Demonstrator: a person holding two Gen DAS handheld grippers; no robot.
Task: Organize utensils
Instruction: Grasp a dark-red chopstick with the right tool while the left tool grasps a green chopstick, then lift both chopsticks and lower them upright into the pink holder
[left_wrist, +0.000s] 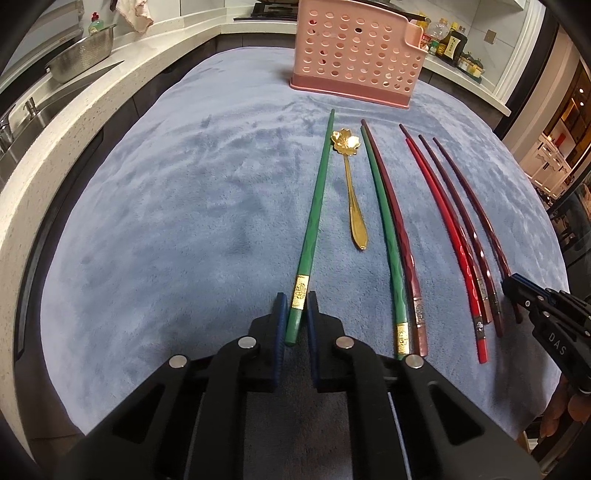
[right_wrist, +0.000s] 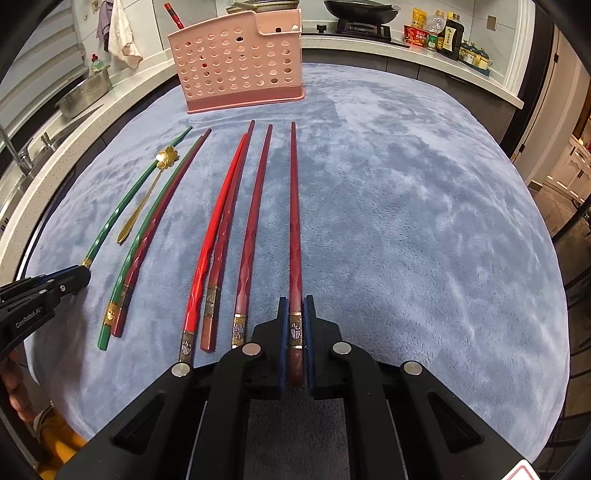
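So both claws are busy at the near edge of the surface (left_wrist: 166, 206), which has a fuzzy blue-grey cloth over it. The left claw (left_wrist: 295, 314) is pinching the thick end of a green chopstick (left_wrist: 317, 192), right by its gold band, with the thin tip pointing toward the far edge. The right claw (right_wrist: 295, 317) is pinching a dark red chopstick (right_wrist: 293, 206) the same way, at its patterned metal band.

Between those two, the rest lie in a rough row, all running lengthwise from near edge to far: a gold spoon (left_wrist: 349, 184) with a flower-shaped bowl, a second green chopstick (left_wrist: 382, 221) touching a maroon one (left_wrist: 391, 214), then a bright red chopstick (left_wrist: 443, 229) and more dark red ones beside it.

The pink holder (left_wrist: 354, 55), full of round holes, stands upright at the far edge. One red stick (right_wrist: 173, 14) pokes out of its top.
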